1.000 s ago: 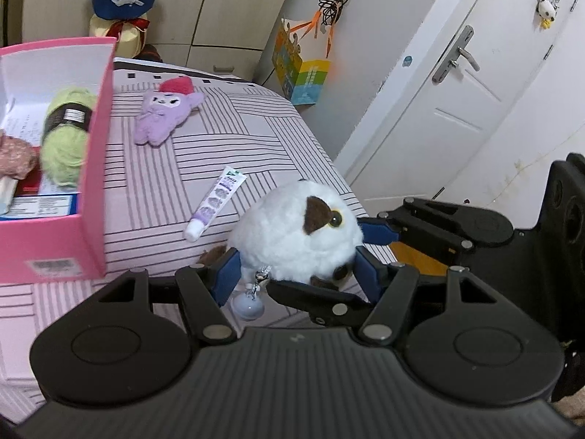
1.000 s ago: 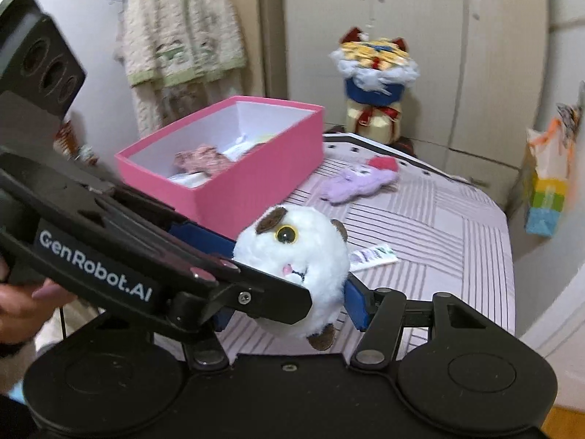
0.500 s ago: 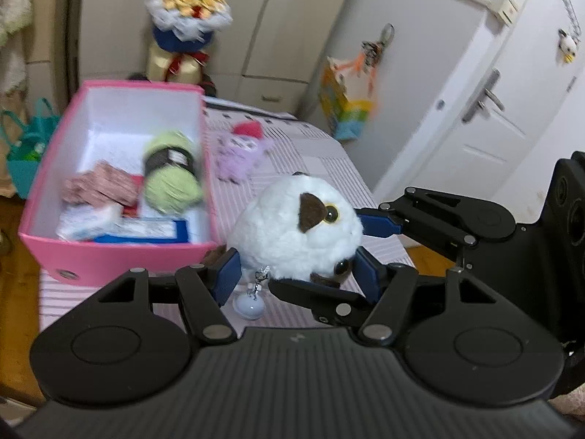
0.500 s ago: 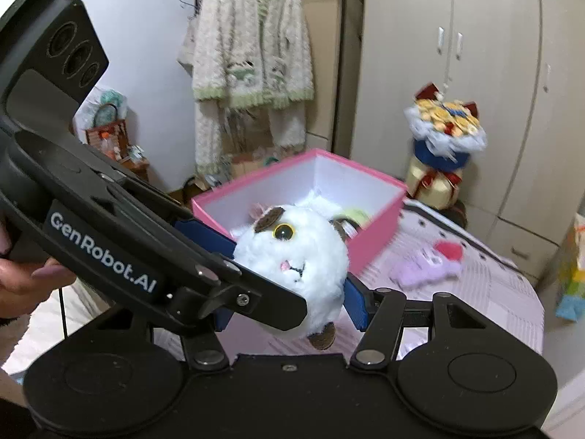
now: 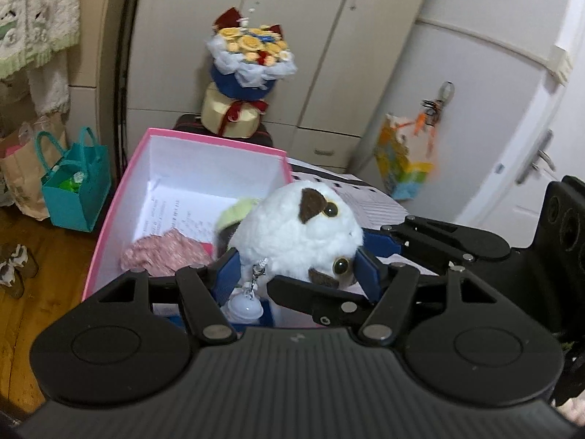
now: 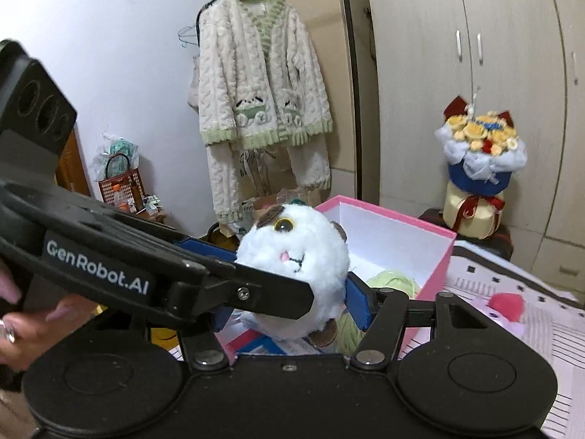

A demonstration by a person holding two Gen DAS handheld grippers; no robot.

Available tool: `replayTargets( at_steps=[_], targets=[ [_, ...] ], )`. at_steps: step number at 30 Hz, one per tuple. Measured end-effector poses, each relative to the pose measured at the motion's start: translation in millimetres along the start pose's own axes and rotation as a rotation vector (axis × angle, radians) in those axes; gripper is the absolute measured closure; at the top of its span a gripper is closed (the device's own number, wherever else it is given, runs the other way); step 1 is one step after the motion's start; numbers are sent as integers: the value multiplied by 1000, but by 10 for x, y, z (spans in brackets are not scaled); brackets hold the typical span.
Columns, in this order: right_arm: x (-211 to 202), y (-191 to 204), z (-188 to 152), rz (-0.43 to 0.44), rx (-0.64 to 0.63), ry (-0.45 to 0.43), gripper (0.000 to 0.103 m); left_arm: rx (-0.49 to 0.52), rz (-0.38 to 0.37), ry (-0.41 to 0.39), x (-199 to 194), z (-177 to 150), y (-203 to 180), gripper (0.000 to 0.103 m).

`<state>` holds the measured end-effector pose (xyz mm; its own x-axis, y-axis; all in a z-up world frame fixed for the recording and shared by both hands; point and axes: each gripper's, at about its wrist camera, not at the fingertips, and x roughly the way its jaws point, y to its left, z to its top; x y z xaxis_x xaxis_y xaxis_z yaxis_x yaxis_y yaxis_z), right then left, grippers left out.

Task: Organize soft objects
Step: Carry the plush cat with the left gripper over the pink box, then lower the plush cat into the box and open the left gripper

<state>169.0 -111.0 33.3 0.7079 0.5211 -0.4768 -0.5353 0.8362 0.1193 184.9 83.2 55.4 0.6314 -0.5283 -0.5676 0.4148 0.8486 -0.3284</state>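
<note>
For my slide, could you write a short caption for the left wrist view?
Both grippers hold a white plush toy above the open pink box.

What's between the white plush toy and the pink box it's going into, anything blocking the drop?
No lid or barrier shows. The white plush toy, held by both grippers, hangs over the open pink box. Green yarn and a pink knitted piece already lie inside, near where it would land.

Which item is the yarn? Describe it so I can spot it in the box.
Find the pink box on the striped bed. Inside it, behind the white plush that both grippers hold above it, lies the yarn, a pale green ball. Its green colour sets it apart from the pink knit piece beside it.
</note>
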Motion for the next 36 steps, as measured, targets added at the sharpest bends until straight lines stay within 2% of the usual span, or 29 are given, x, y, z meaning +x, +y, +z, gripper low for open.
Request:
replayTargets(
  at_steps=[7, 11, 17, 22, 26, 32, 36],
  targets=[
    [602, -248, 79, 62, 10, 57, 36, -77, 55, 18, 405, 166, 375, 38],
    [857, -315, 92, 99, -18, 132, 36, -114, 81, 49, 579, 174, 534, 39],
    [1138, -263, 156, 92, -66, 225, 36, -172, 115, 45, 705, 148, 706, 38],
    [1064, -217, 135, 76, -53, 225, 36, -154, 155, -3, 623, 94, 677, 36],
    [920, -184, 140, 60, -40, 203, 28, -102, 185, -47, 460, 46, 561, 34],
    [632, -79, 111, 16, -67, 201, 27, -6, 239, -114, 137, -32, 340, 34],
    [411, -30, 76, -9, -76, 194, 27, 40, 244, -125, -63, -90, 184, 34]
  ],
)
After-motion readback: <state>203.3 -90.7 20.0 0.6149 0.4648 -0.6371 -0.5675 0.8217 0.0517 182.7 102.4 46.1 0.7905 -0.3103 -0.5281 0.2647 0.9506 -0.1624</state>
